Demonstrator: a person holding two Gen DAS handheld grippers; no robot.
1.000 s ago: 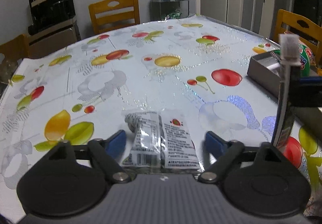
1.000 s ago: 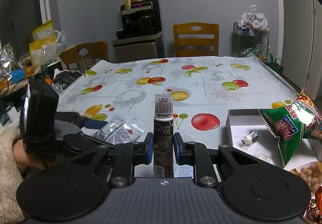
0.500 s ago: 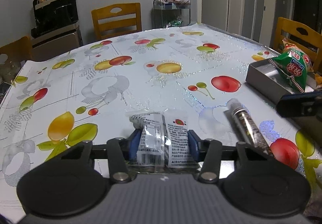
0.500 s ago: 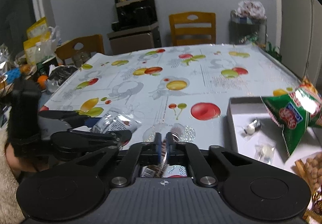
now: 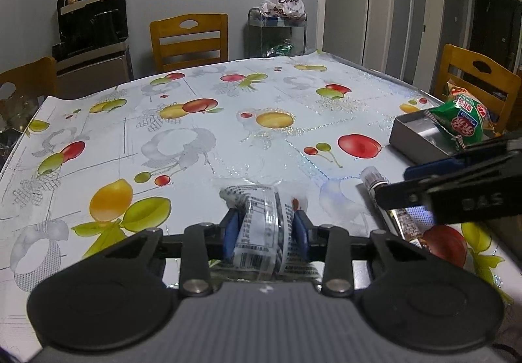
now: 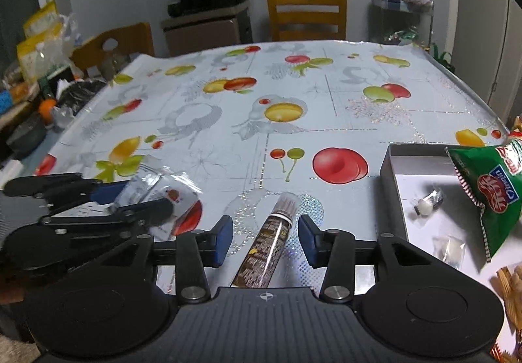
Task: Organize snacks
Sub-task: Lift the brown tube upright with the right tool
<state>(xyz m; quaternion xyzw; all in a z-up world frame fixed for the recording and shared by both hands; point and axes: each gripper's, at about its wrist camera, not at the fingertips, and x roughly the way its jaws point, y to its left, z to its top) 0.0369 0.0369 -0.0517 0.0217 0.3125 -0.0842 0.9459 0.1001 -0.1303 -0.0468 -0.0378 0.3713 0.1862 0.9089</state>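
On the fruit-print tablecloth point(image 6: 326, 95), near its front edge, we clamp the clear snack packets point(image 5: 264, 226) between the blue pads of the left gripper point(image 5: 265, 229), bunched so they lift as one. The right gripper point(image 6: 266, 237) stands wide, touching nothing; the dark tube point(image 6: 267, 242) lies flat between its fingers, free. We judge both are bound for the grey tray point(image 6: 421, 154), just to the right, where the green bag point(image 6: 489, 186) already rests.

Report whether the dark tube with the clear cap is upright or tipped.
Tipped: the dark clear-capped tube lies flat on the fruit-print tablecloth.
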